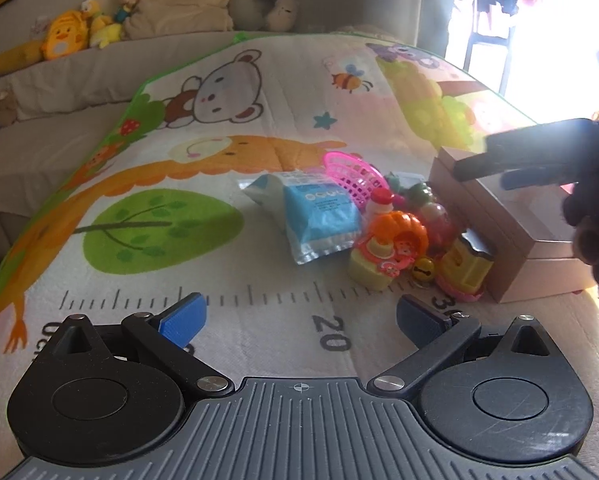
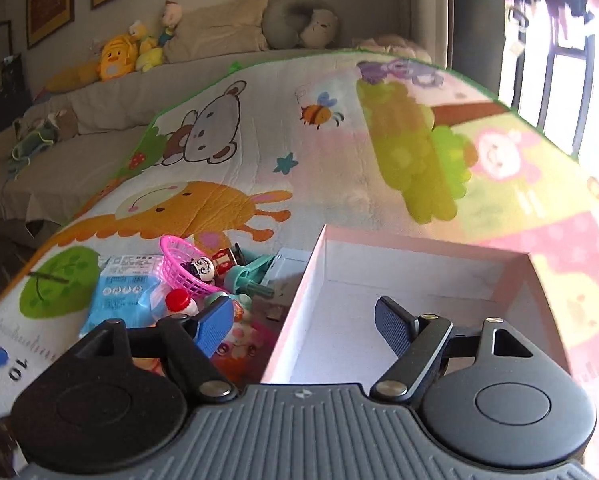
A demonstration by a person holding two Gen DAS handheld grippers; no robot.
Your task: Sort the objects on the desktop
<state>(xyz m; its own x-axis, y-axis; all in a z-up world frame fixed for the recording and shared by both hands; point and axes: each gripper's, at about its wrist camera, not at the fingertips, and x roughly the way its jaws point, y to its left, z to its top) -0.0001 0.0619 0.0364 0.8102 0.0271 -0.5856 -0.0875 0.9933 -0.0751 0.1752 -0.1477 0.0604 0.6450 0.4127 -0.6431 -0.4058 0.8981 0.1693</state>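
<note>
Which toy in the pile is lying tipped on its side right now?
The pink basket: it lies tipped over, its open mouth facing sideways with a small white-faced figure in it. The red-capped bottle next to it stands upright.

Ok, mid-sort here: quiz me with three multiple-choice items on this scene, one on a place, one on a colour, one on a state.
1. Where does the pink box sit relative to the toy pile, in the right wrist view?
A. right of it
B. left of it
C. under it

2. What colour is the small basket?
A. green
B. pink
C. black

3. What state are the right tongs in?
A. shut on a toy
B. shut and empty
C. open and empty

Answers: 1 A, the box wall rises on the pile's right side. 2 B, its plastic mesh is bright pink. 3 C, the two pads stand wide apart above the box with nothing between them.
</note>
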